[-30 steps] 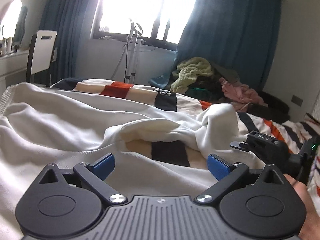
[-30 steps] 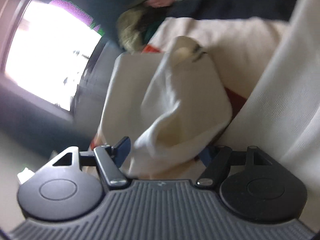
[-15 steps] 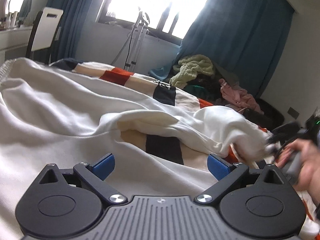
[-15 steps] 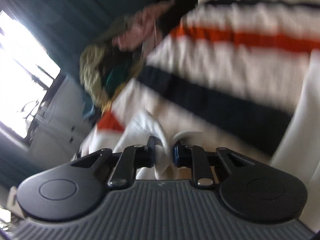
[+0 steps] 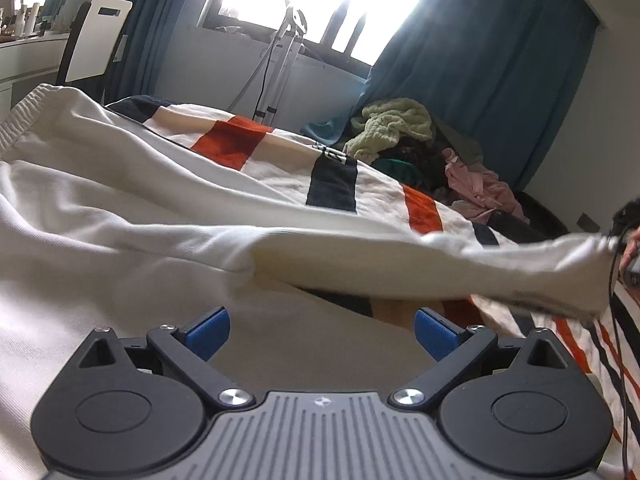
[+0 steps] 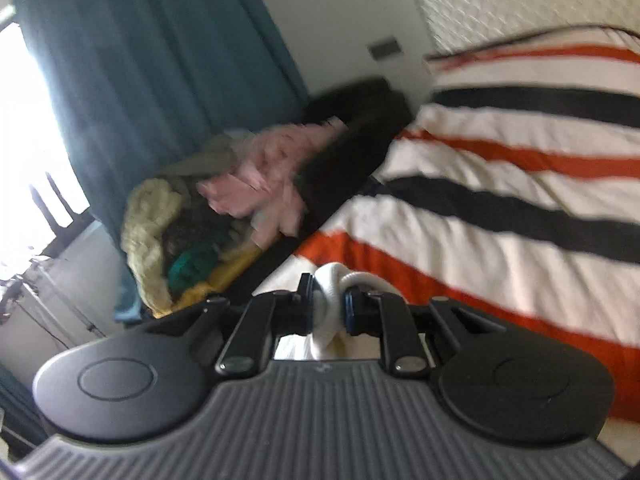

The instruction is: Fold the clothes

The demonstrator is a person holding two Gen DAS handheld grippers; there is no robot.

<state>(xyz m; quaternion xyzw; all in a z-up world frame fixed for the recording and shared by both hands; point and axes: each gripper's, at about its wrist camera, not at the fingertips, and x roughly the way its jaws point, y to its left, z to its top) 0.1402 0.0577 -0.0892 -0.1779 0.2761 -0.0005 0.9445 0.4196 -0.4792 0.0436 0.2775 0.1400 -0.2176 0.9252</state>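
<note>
Left view: the left claw (image 5: 322, 330) is hanging wide open with nothing in it, right over the white garment (image 5: 120, 216) spreading across the striped bed (image 5: 336, 176). Its sleeve (image 5: 460, 268) is stretching out sideways to the right, so the right claw is the one on it. Laundry pile (image 5: 404, 140) is sitting well behind.

Right view: the right claw (image 6: 329, 306) has just been closing and is pinching the sleeve's cuff (image 6: 330, 292).

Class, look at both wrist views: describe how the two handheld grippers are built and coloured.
Both the left gripper and the right gripper have a grey ribbed body, two round black discs, black linkage arms with silver screws, and blue finger pads. A thin black cable trails from the right one.
</note>
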